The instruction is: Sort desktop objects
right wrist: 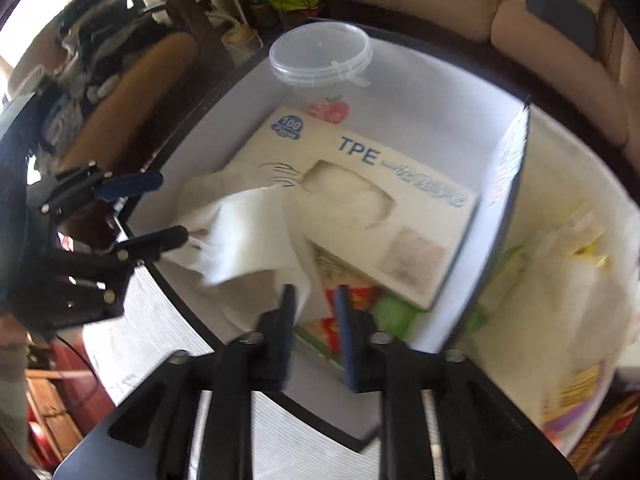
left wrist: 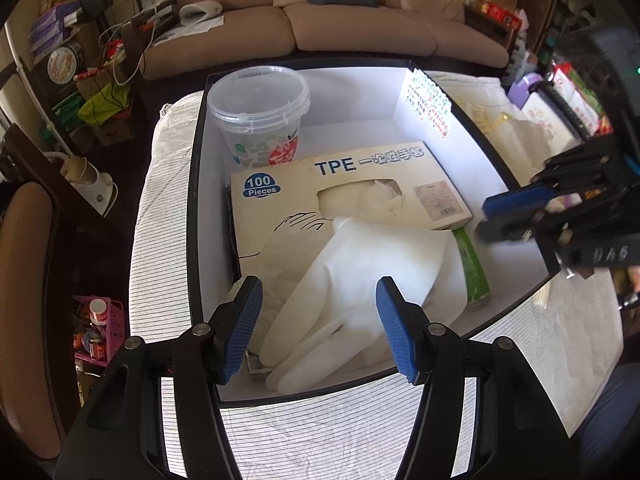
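Both wrist views look steeply down, close over the box (left wrist: 452,152); right view's blurred.

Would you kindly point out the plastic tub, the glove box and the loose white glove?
plastic tub (left wrist: 258,92): left wrist view, its lid.
glove box (left wrist: 360,168): left wrist view, printed top.
white glove (left wrist: 360,264): left wrist view, palm.

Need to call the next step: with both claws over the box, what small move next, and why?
Probably lift the right claw clear. It looks open and empty, and the white glove already lies in the storage box on the glove carton.
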A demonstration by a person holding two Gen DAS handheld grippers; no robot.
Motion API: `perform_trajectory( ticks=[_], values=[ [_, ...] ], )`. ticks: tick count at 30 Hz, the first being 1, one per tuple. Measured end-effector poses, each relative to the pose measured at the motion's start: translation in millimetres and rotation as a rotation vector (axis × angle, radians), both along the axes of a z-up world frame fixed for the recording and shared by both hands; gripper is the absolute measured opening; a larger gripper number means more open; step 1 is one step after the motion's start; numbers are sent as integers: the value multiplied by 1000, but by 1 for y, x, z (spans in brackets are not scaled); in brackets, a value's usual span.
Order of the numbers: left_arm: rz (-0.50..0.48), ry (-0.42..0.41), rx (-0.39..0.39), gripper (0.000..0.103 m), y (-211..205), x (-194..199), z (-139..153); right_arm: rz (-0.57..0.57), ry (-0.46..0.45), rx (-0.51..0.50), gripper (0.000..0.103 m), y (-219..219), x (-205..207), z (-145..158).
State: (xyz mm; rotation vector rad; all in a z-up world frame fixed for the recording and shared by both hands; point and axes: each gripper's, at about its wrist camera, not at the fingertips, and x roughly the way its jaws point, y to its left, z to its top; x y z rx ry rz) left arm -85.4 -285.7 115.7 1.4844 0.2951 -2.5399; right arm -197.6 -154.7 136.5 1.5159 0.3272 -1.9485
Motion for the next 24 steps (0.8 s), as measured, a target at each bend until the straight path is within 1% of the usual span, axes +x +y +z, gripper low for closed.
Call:
perform_trajectory(
  ticks=[1,4,7,8,9,10,11,14,15,18,19,20,21,22,24],
  values=[
    [-2,2,-2,56,1,1,1,-12,-15,11,42,-6,0,-9],
    [3,6,5,56,-2,5,0,-24,-52,15,42,-21,-2,-34],
    [13,3,9,56,-6,10,-3,-19,-76,10,42,-32,-6,-51],
    [16,4,11,56,-8,11,-4,-15,-90,4,33,-35,-8,-57],
    [20,6,16,56,-10,12,-5,-5,-101,-5,21,-39,-9,-61],
    [26,9,22,56,-13,14,-5,11,-93,-5,0,-44,-8,-62],
    [32,13,27,56,-15,15,-5,35,-57,16,4,-48,-4,-59],
    [50,26,44,56,-22,18,-5,153,105,170,4,-61,13,-51],
    [59,31,49,56,-24,19,-4,180,156,229,4,-62,18,-47],
    [86,53,92,56,-31,23,-2,267,351,444,4,-61,33,-33],
    [92,57,105,56,-31,25,-1,290,407,509,4,-59,37,-28],
    [94,60,110,57,-31,25,0,306,443,553,4,-55,41,-23],
    [93,61,109,57,-29,25,2,316,463,584,4,-50,44,-17],
    [89,59,104,58,-27,25,2,322,451,596,4,-42,46,-13],
    [75,49,86,59,-20,22,3,335,389,603,4,-30,49,-11]
  ],
)
